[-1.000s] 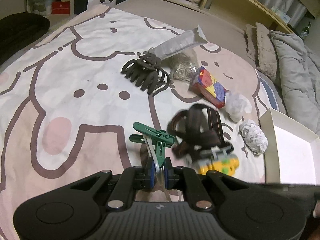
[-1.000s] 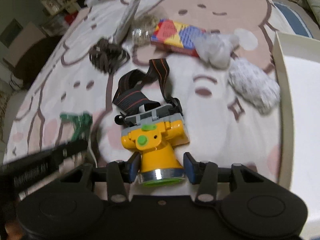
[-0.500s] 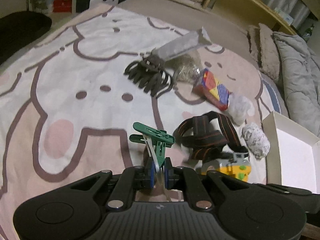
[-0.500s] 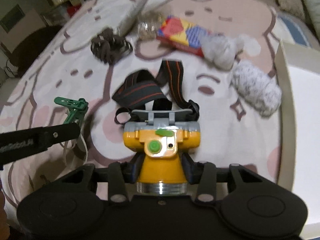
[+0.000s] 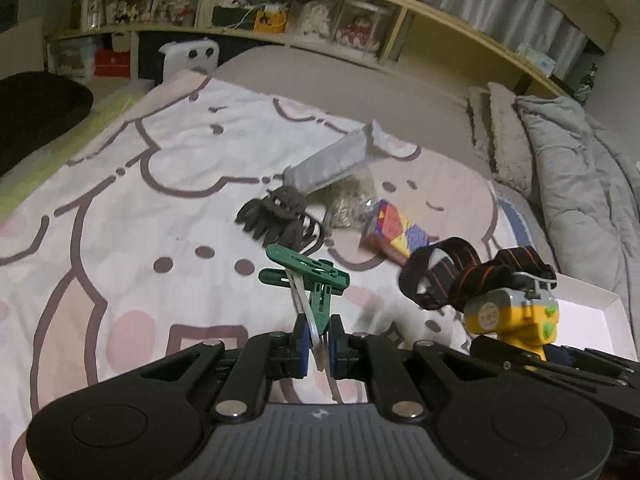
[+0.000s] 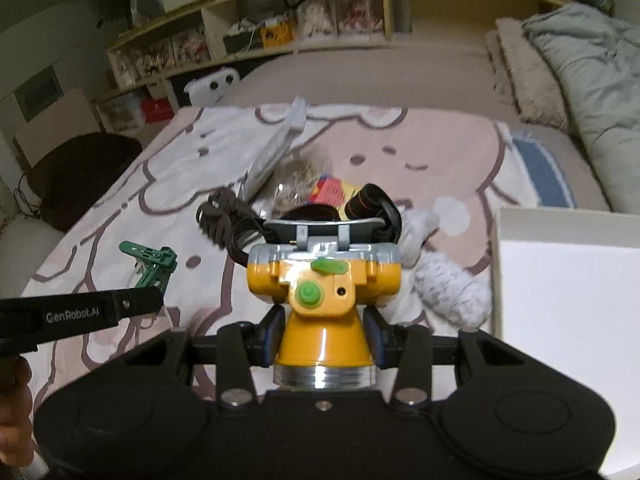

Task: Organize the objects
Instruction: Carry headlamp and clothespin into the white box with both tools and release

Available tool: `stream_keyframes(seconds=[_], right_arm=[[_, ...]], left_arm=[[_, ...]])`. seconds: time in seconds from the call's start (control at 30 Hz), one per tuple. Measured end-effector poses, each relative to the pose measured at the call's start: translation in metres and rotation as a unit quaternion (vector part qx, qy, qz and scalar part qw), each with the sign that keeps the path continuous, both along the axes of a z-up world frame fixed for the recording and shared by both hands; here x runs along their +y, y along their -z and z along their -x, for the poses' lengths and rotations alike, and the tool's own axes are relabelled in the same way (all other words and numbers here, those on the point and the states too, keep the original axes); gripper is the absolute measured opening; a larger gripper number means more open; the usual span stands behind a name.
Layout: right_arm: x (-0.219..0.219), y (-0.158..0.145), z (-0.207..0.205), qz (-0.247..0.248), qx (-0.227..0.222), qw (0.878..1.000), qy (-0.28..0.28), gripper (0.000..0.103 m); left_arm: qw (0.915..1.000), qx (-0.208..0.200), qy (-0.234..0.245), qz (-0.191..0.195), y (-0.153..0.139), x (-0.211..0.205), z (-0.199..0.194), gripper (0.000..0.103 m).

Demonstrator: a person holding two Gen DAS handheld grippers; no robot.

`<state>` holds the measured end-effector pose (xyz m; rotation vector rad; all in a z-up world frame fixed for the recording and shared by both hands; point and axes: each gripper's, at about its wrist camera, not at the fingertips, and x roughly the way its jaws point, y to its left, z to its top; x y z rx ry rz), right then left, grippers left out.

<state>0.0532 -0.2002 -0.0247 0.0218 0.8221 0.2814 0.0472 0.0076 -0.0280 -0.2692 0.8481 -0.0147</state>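
The right gripper point(image 6: 324, 340) is clamped on the yellow headlamp point(image 6: 323, 284), its pads pressed against the narrow cone just behind the silver lens ring. The lamp is off the blanket point(image 5: 120, 208), just left of the white box point(image 6: 568, 300) and a little nearer the camera than the box's far rim. That cone is a sensible place to hold: hard, stiff plastic that will not give under the pads. It is glossy, though, and tapers toward the wide body, so I judge it could slide if the squeeze eases. The weight probably sits in the lamp body ahead of the pads, which would make it nose-heavy. Its black and orange strap point(image 5: 452, 268) is soft and hangs in loose loops, so it may drag or catch on the box's rim.

The left gripper point(image 5: 319, 344) is closed tight on the green clip point(image 5: 308, 276), pinching its lower leg along with a thin pale strip that runs down between the pads. The clip is also lifted, left of the box and well apart from it, on the headlamp's far side. It looks light and rigid, thin plastic with a spring jaw; held by one slim leg, it could twist in the grip.

Farther from the box than both lie a dark hair claw point(image 5: 276, 216), a silver tube point(image 5: 336, 160) and a colourful packet point(image 5: 396, 230).
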Motion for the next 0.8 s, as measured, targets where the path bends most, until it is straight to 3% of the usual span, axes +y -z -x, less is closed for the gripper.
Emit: stream_keyframes(seconds=[0.27, 0.53, 0.8], right_arm=[[-0.026, -0.023, 0.021, 0.005, -0.013, 1.0, 0.011, 0.044], [-0.084, -0.034, 0.03, 0.019, -0.017, 0.998, 0.05, 0.044], [-0.161, -0.043, 0.033, 0.044, -0.019, 0.995, 0.092, 0.044]], left_arm=[[0.9983, -0.014, 0.056, -0.009, -0.015, -0.023, 0.01, 0.01], [0.9916, -0.048, 0.11, -0.046, -0.034, -0.071, 0.013, 0.01], [0.9845, -0.061, 0.163, -0.025, -0.048, -0.14, 0.008, 0.01]])
